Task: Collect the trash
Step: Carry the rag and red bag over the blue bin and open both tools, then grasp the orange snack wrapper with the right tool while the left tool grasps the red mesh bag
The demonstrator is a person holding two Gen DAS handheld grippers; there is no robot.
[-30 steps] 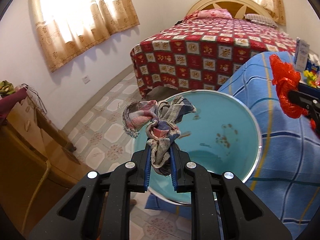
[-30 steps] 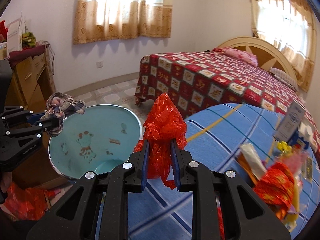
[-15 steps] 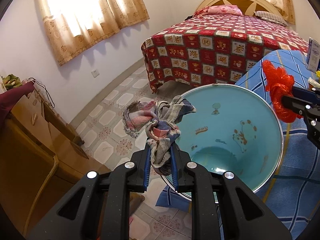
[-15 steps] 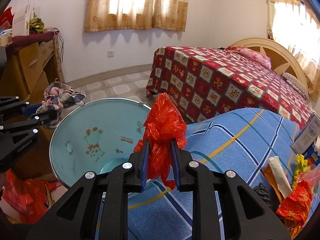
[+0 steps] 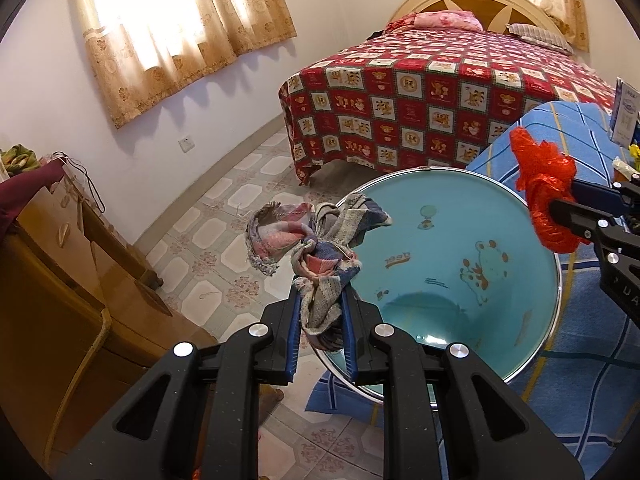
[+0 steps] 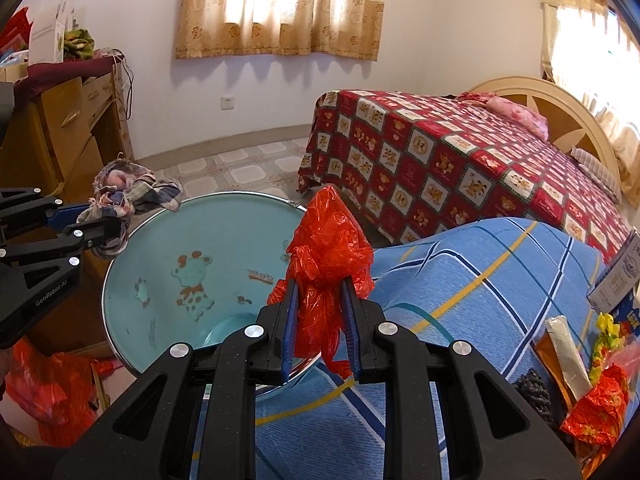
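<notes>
Rag (image 5: pixel 316 240) at basin (image 5: pixel 520 360) rim – red bag (image 6: pixel 328 256) over its edge.

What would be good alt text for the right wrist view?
The right gripper is shut on a crumpled red plastic bag, held near the rim of a light blue basin. At left, the left gripper clamps a checked rag; behind are a blue striped cloth and a bed.

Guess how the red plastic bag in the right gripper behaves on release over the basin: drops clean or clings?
Likely floaty: the red plastic bag is thin, crinkled film, bunched and standing up from the right gripper. Probably light, so it may drift wide of the basin. Its loose folds might snag on the pads.
</notes>
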